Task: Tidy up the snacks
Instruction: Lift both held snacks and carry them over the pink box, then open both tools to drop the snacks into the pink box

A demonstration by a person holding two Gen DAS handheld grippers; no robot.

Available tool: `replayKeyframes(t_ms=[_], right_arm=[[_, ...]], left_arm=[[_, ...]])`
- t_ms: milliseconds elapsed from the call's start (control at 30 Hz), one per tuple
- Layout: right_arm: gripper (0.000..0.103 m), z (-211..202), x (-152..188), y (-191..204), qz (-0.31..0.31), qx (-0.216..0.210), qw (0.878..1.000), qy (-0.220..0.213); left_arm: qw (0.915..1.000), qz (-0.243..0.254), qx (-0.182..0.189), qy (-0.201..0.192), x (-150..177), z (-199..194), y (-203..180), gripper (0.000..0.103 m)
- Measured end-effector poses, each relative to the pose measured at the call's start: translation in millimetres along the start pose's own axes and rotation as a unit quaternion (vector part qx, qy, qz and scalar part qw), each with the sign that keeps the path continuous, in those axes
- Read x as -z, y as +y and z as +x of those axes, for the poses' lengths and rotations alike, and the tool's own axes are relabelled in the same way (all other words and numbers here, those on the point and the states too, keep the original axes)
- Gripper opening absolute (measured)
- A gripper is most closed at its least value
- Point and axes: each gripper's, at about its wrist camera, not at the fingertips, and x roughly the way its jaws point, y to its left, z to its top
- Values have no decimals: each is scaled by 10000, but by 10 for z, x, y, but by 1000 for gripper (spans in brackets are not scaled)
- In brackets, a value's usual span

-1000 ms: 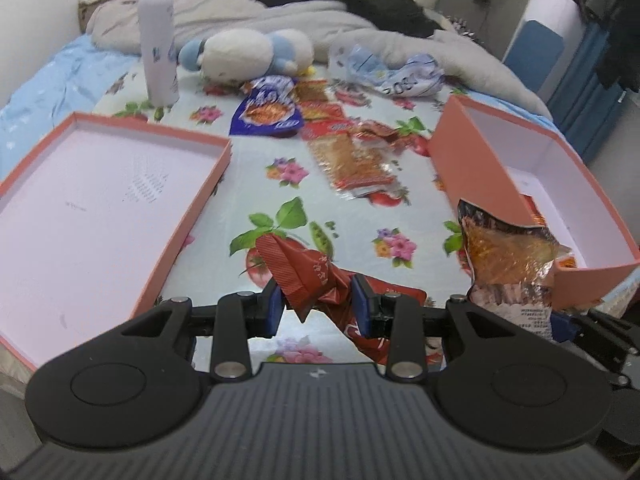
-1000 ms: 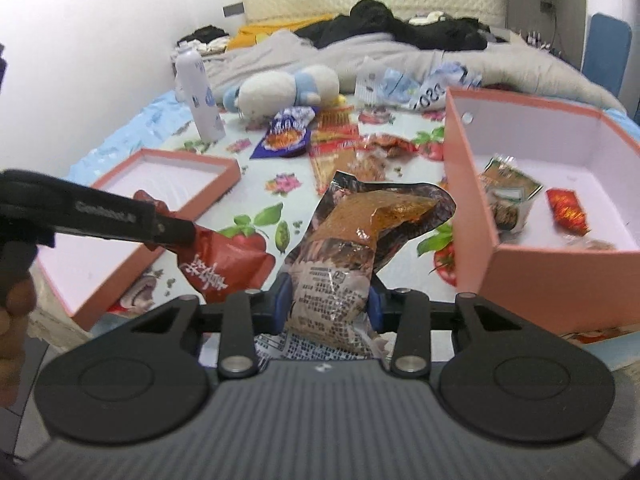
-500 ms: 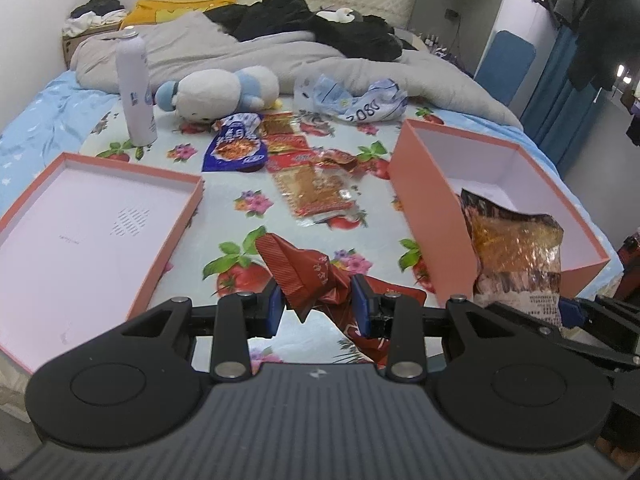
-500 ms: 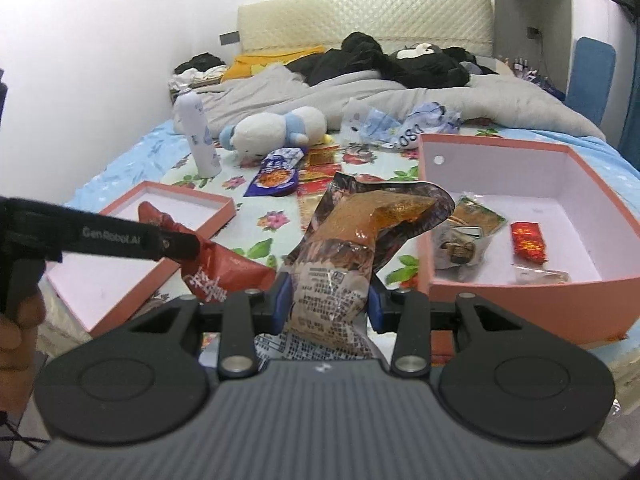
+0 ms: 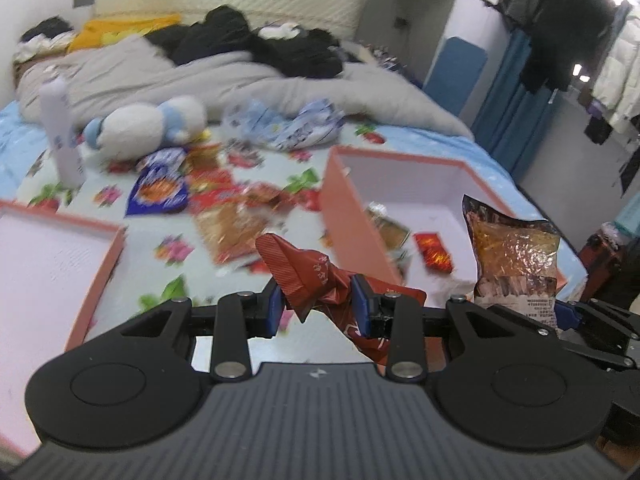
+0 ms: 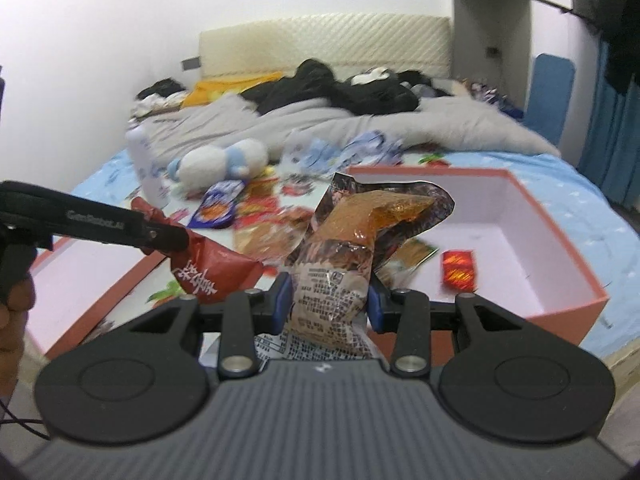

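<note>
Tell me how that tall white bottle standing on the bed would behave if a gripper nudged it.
The white bottle stands upright, tall and narrow, on the soft bed sheet, so it would probably tip rather than slide. Being round, it would likely roll once down. How full or heavy it is cannot be told.

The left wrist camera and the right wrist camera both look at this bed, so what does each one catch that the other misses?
Only the left wrist view shows the coats hanging at the far right.

Only the right wrist view shows a hand holding the left gripper's handle, and the white lettering on the red packet.

Both show the left gripper shut on the red packet, the right gripper shut on the brown snack bag, the deep pink box already holding a few snacks, the shallow lid and the plush toy.
</note>
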Motion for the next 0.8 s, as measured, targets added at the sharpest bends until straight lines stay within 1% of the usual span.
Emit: replayKeyframes(t_ms=[100, 200, 300, 400, 467, 500, 567, 667, 733, 800], right_arm=[[41, 82, -113, -178, 123, 220, 9995, -175], [41, 193, -231, -331, 166, 366, 9987, -300], [41, 338, -361, -467, 37, 480, 9983, -332], [42, 454, -493, -591, -17, 664, 9971, -363], [42, 518, -545, -682, 18, 679, 9971, -332], [42, 549, -564, -727, 32, 683, 9972, -307], [42, 668, -603, -814, 46, 739, 9970, -226], [42, 890, -640, -966, 207, 774, 9968, -2], [42, 1068, -645, -1053, 261, 737, 9966, 244], [42, 1236, -634, -1128, 252, 667, 9962, 497]], left_arm=[[9998, 158, 79, -109, -168, 121, -152, 40], [9991, 264, 272, -190, -358, 260, -306, 40], [9982, 431, 261, -320, -535, 424, -475, 40], [9973, 508, 369, -391, -709, 597, -654, 41], [9964, 598, 408, -431, -821, 710, -760, 41], [9965, 612, 405, -390, -888, 778, -809, 41], [9960, 628, 533, -345, -1006, 890, -885, 41], [9962, 666, 537, -140, -1152, 1112, -1009, 41], [9960, 753, 476, 47, -1218, 1296, -1085, 41], [9961, 677, 478, 315, -1266, 1476, -1116, 41]])
